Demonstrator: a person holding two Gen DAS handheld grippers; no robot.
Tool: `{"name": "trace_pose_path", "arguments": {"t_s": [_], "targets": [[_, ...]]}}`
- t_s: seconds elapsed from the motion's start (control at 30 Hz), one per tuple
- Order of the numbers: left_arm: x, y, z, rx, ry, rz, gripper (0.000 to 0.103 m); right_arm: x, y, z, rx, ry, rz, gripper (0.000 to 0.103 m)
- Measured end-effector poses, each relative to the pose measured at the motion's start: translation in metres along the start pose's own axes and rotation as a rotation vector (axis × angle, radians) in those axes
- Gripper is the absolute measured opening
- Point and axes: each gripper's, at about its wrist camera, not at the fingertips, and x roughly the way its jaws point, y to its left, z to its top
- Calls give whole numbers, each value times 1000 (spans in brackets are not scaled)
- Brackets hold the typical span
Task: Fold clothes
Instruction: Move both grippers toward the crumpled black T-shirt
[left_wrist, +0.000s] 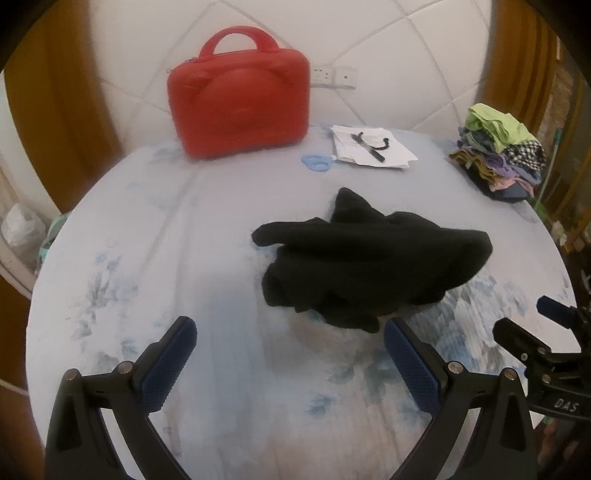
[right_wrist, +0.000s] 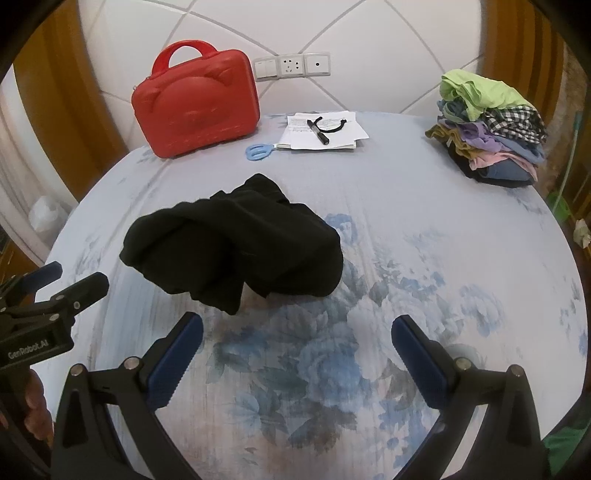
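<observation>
A crumpled black garment (left_wrist: 369, 258) lies in a heap on the pale blue flowered bedsheet (left_wrist: 184, 240); it also shows in the right wrist view (right_wrist: 240, 247). My left gripper (left_wrist: 290, 328) is open and empty, just short of the garment's near edge. My right gripper (right_wrist: 297, 326) is open and empty, in front of and to the right of the garment. The right gripper shows at the right edge of the left wrist view (left_wrist: 546, 332), and the left gripper at the left edge of the right wrist view (right_wrist: 55, 291).
A red carry case (left_wrist: 238, 98) stands at the back. White papers with a black pen (left_wrist: 371, 146) and blue scissors (left_wrist: 317, 162) lie beside it. A pile of mixed clothes (left_wrist: 498, 158) sits at the back right edge of the bed.
</observation>
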Motion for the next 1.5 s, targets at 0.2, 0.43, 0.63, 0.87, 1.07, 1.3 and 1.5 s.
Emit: {"name": "trace_pose_path", "arguments": {"t_s": [0.2, 0.43, 0.63, 0.87, 1.07, 1.3, 1.5], "targets": [[-2, 3, 2, -19, -3, -9, 102, -1, -1, 7, -10, 10, -14, 103], [-4, 5, 6, -30, -10, 7, 102, -1, 0, 7, -15, 6, -12, 103], [-4, 8, 6, -42, -9, 10, 102, 2, 0, 8, -20, 8, -5, 103], [0, 12, 7, -58, 2, 4, 102, 3, 0, 8, -19, 7, -13, 103], [1, 14, 6, -64, 4, -2, 102, 5, -1, 8, -13, 15, -18, 103], [4, 17, 7, -71, 14, -10, 102, 5, -1, 9, -13, 14, -23, 103], [6, 17, 8, -71, 17, -12, 102, 6, -1, 10, -14, 15, -25, 103]]}}
